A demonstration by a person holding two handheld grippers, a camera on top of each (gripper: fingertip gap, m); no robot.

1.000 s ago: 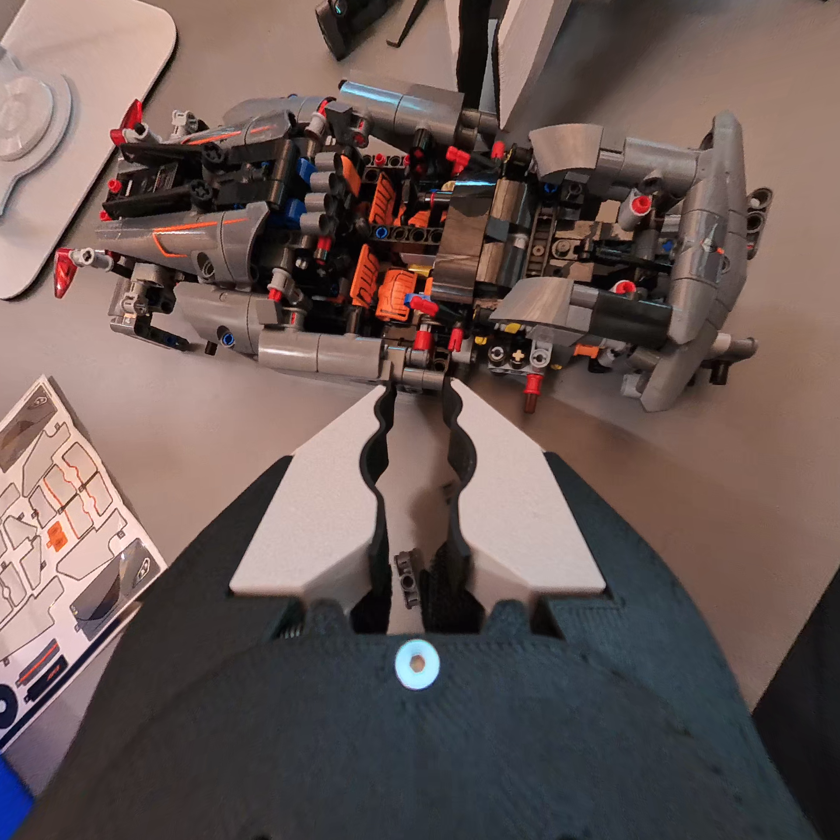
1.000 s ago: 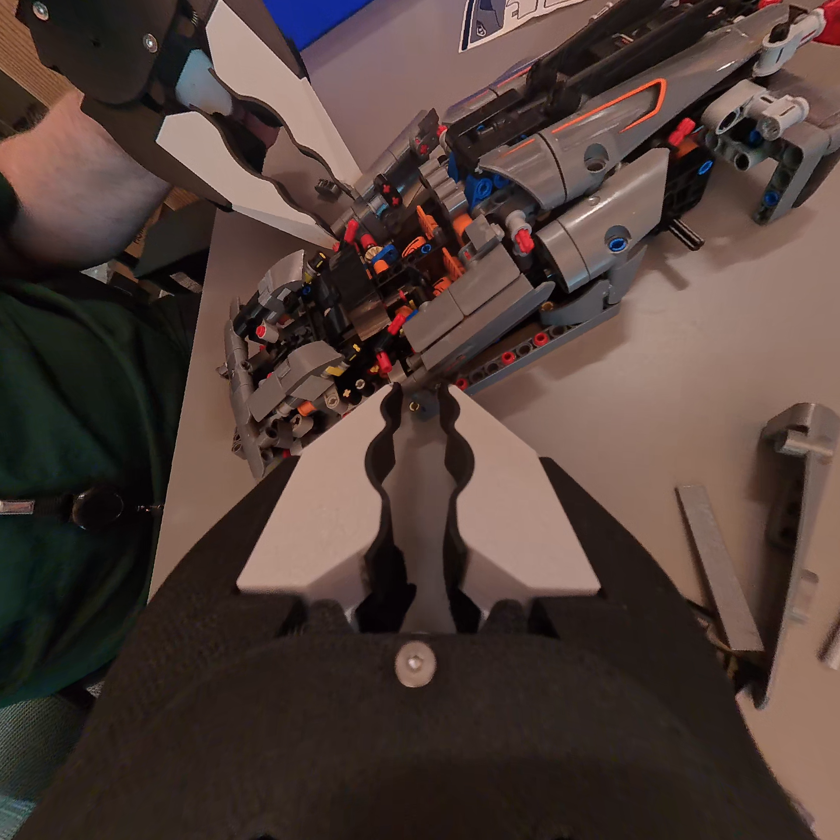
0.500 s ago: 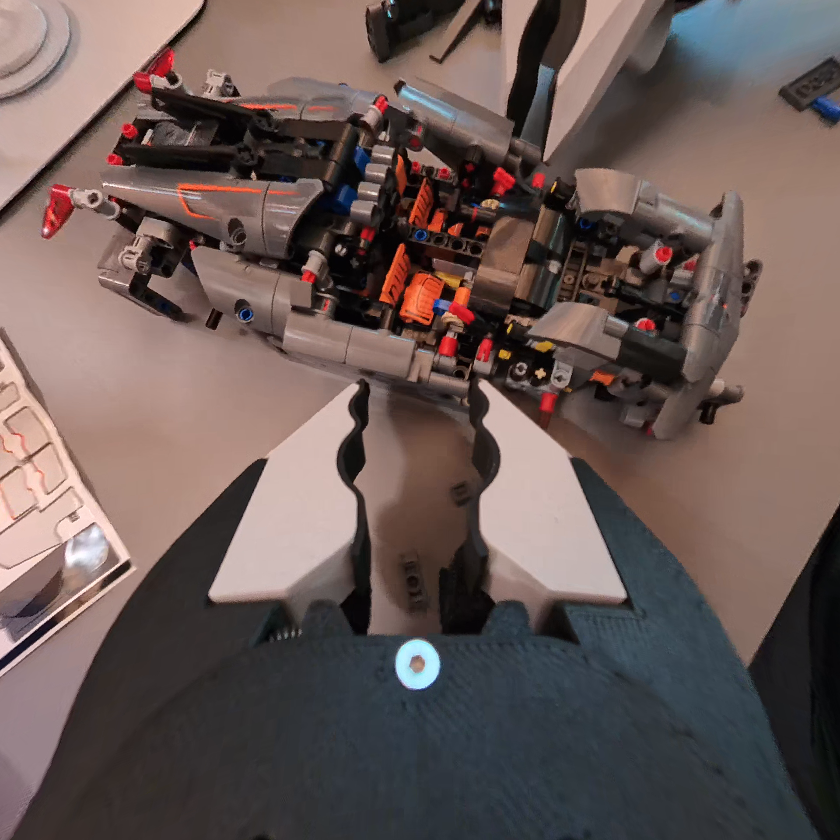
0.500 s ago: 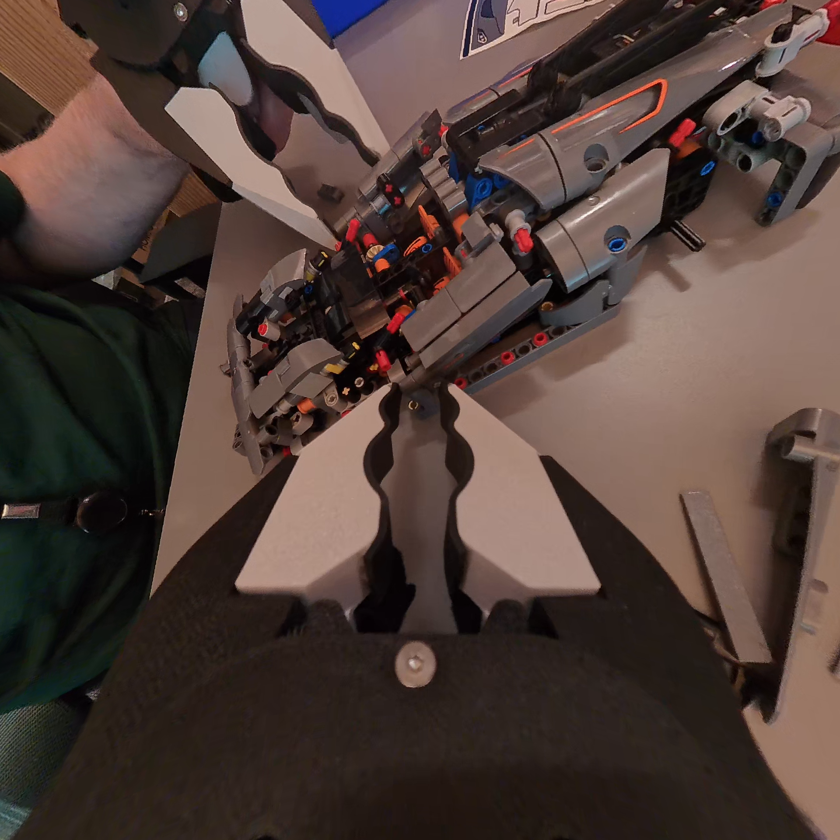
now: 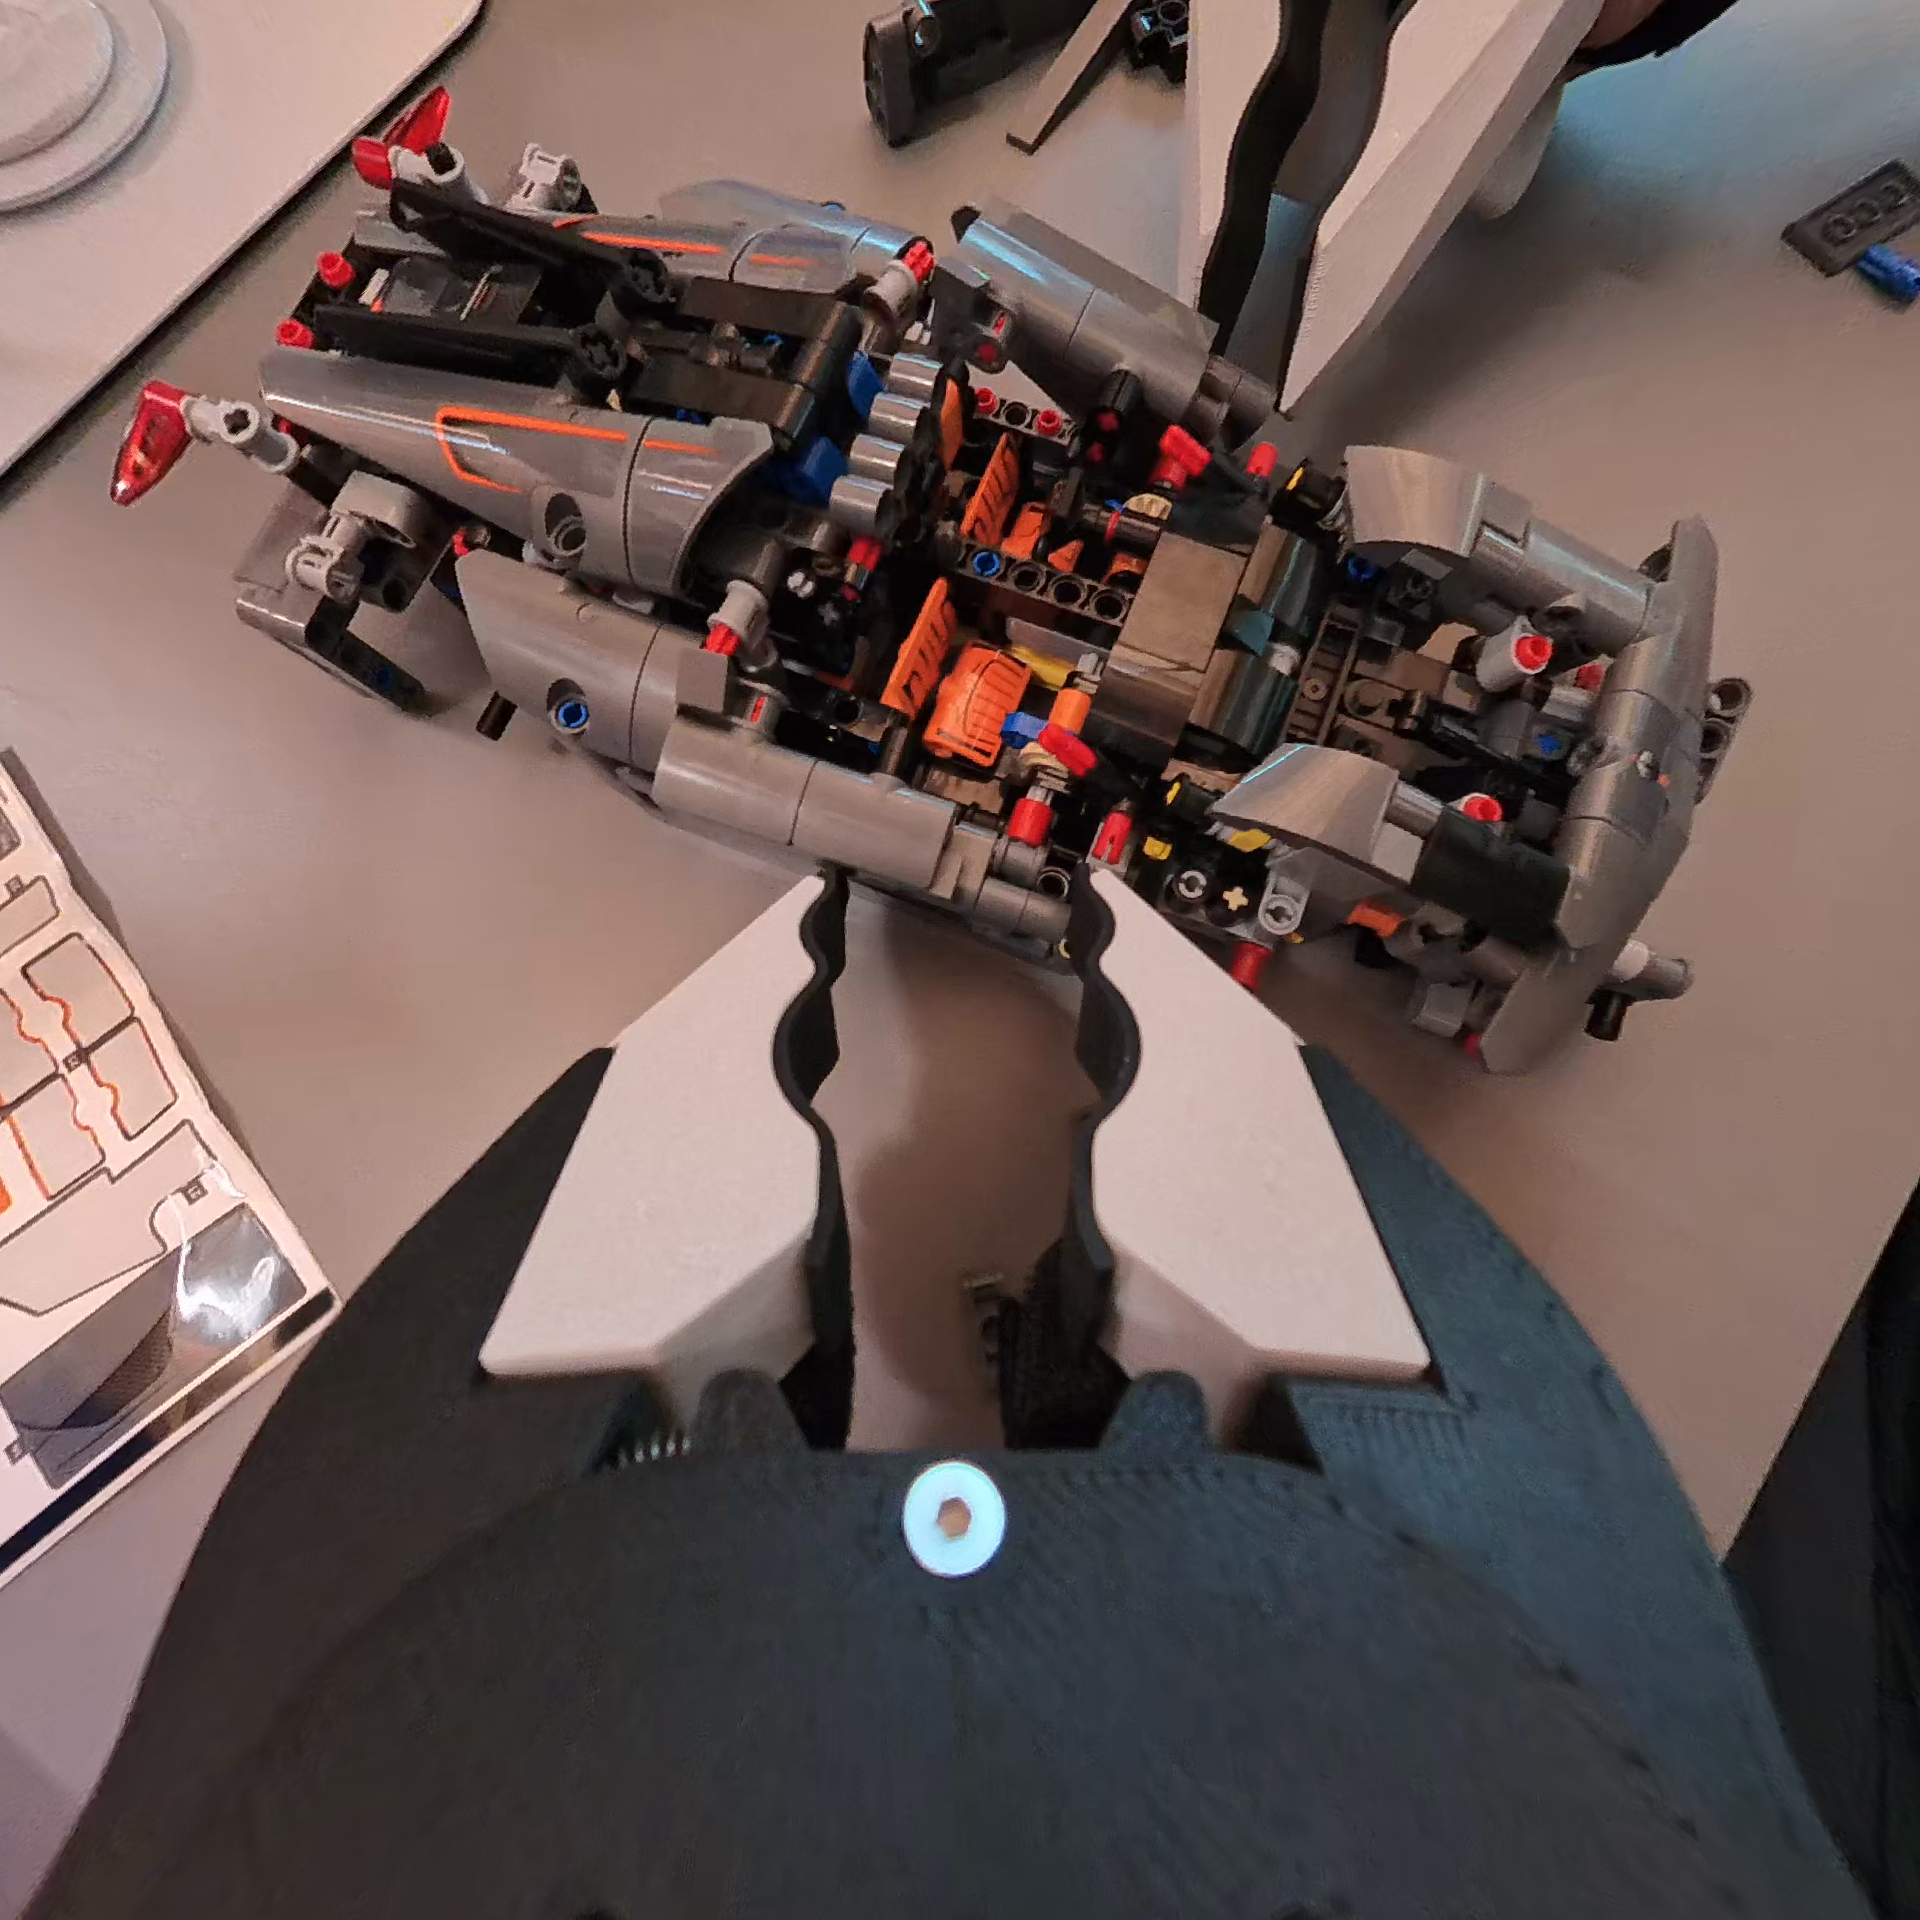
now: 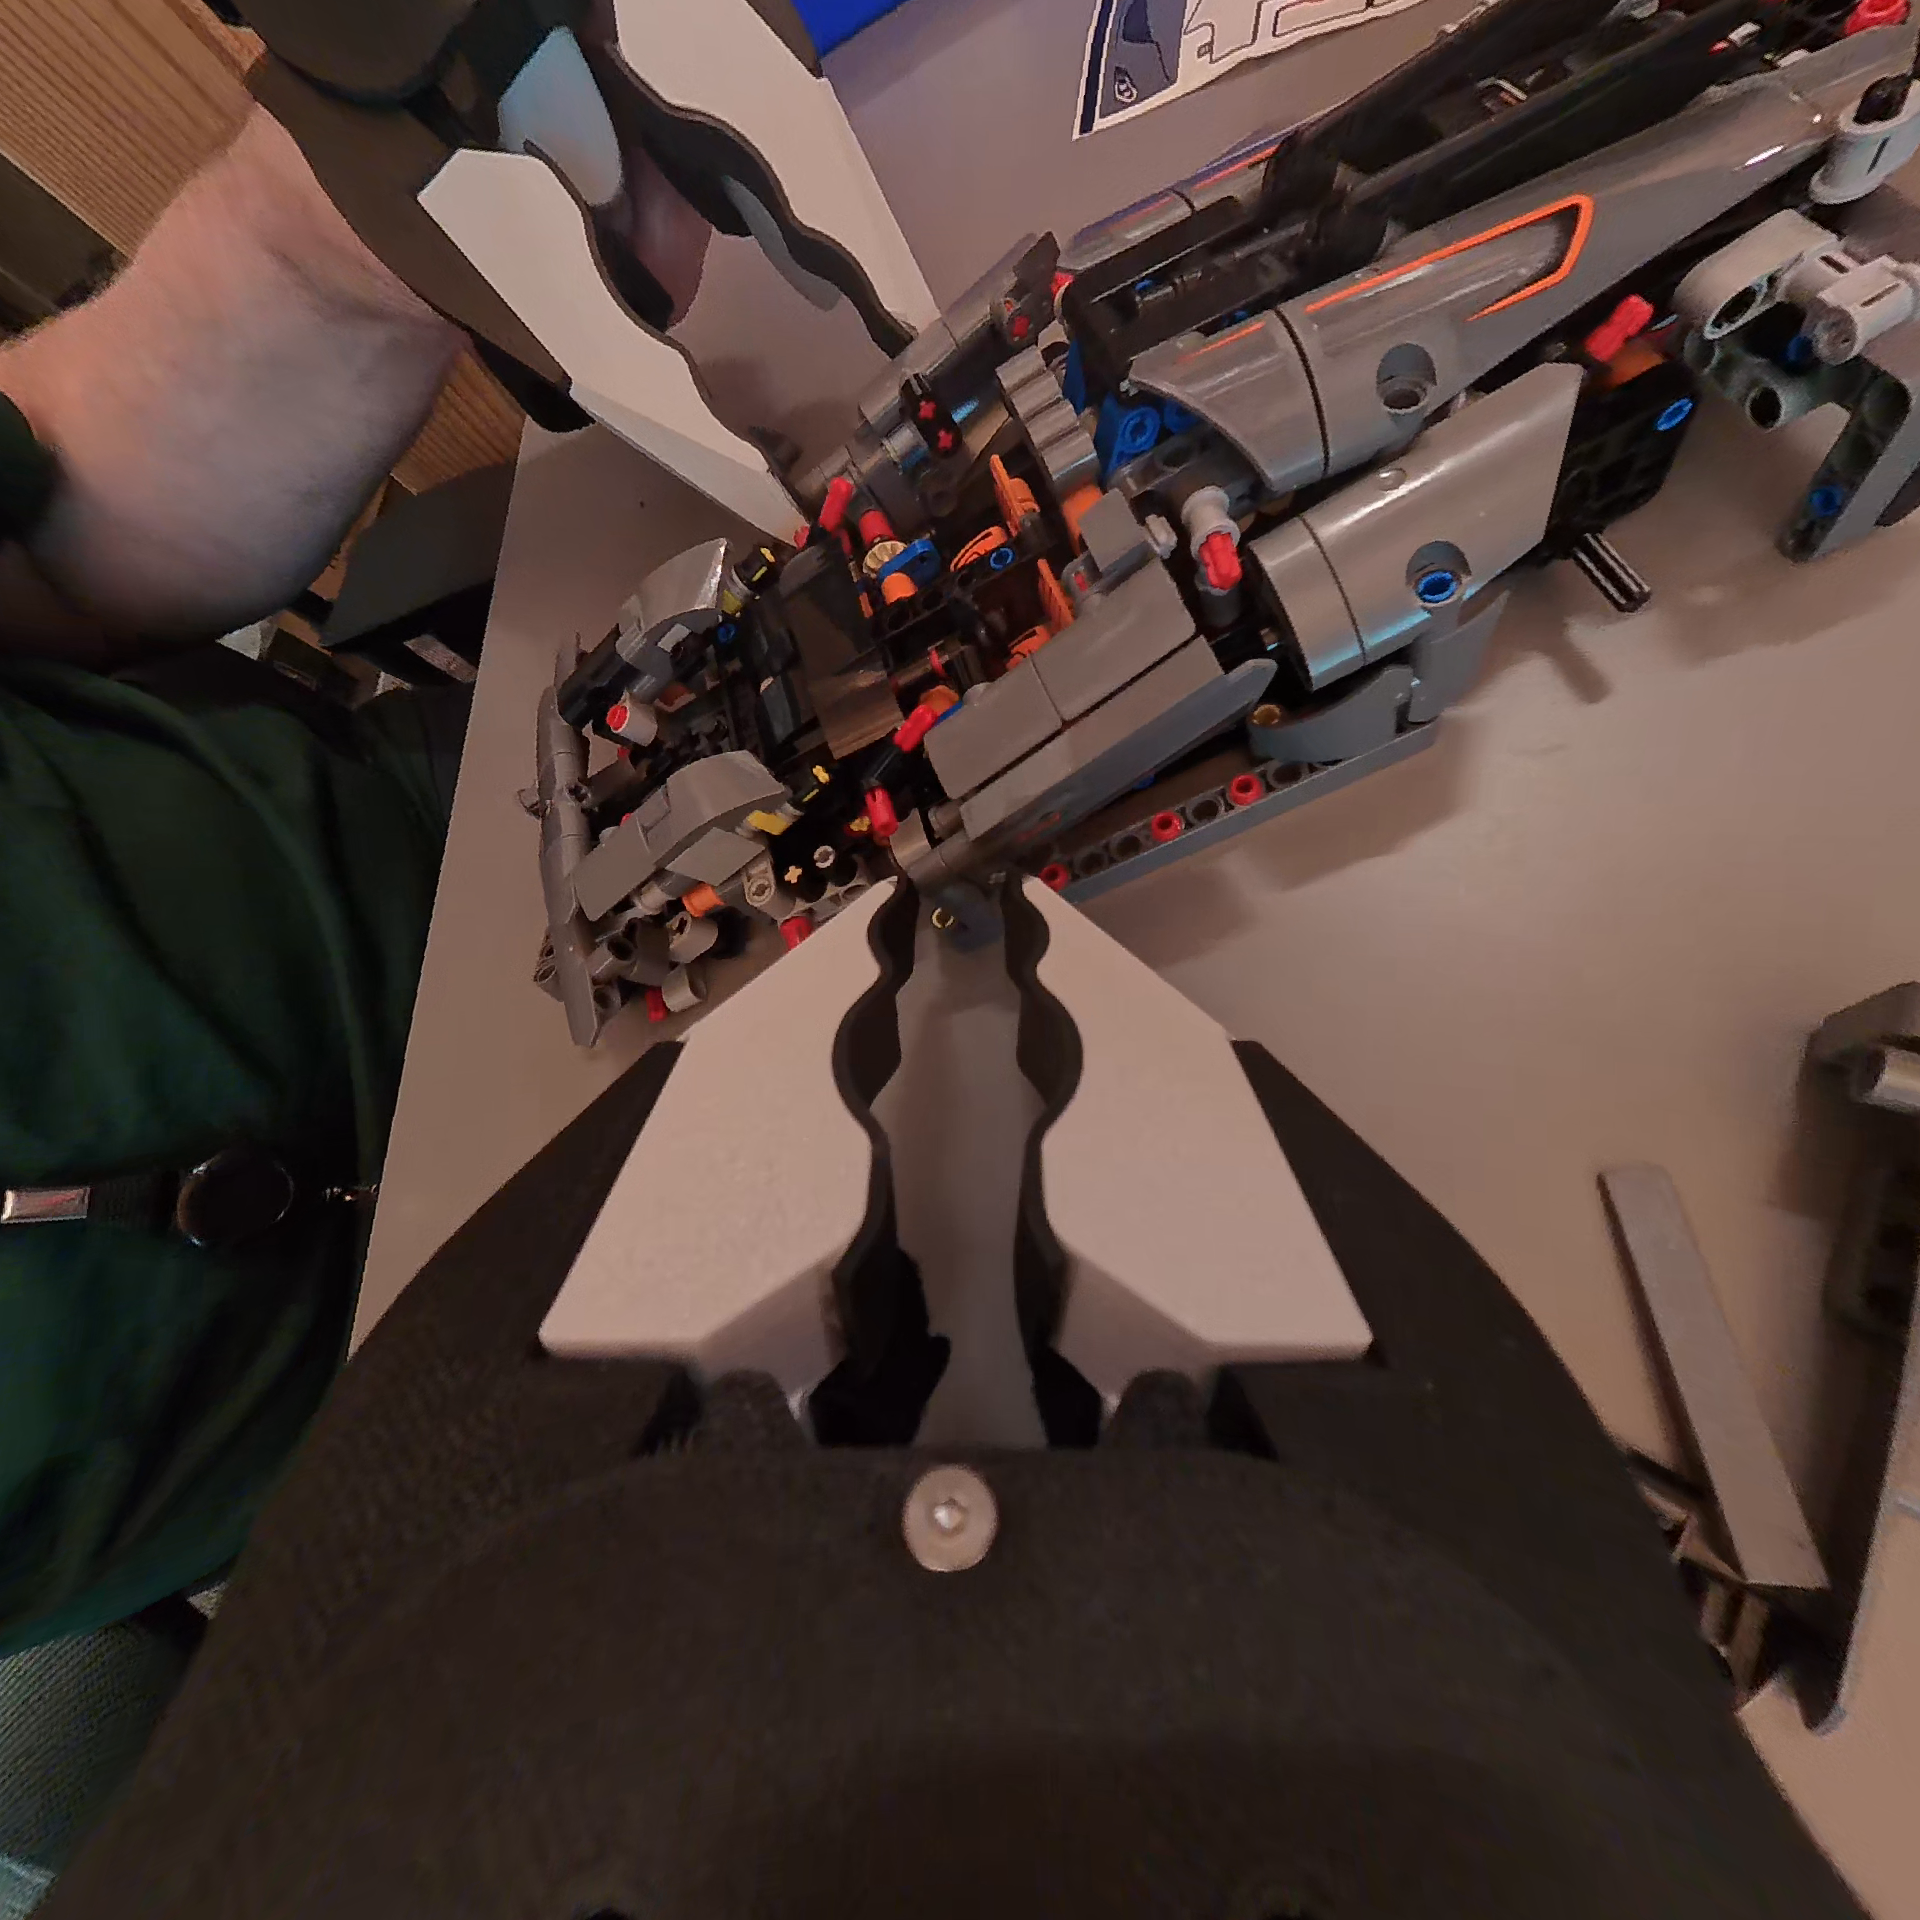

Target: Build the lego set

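A part-built grey, black and orange lego car [image 5: 935,582] lies on the grey table. My left gripper [image 5: 958,899] is open wide, its tips at the car's near side sill and not closed on it. A small dark piece [image 5: 982,1314] lies on the table under its fingers. My right gripper [image 6: 956,899] is shut on a small dark part at the edge of the lego car [image 6: 1195,582]. In the left wrist view it comes down at the car's far side [image 5: 1262,343]. In the right wrist view the left gripper [image 6: 847,421] stands open across the car.
A sticker sheet [image 5: 104,1195] lies near left and a grey mat [image 5: 260,156] far left. Black parts [image 5: 935,62] and a dark plate [image 5: 1860,223] lie beyond the car. Loose grey beams [image 6: 1704,1382] lie on the right. A person in green [image 6: 156,1039] sits at the table's edge. The gap from one gripper's tips to the other's is roughly 11 cm. The left tips stand about 8 cm off the small dark piece [image 5: 982,1314].
My left gripper has opened from a narrow gap to wide. The car has turned a little on the table. My right gripper keeps its hold on the car's edge.
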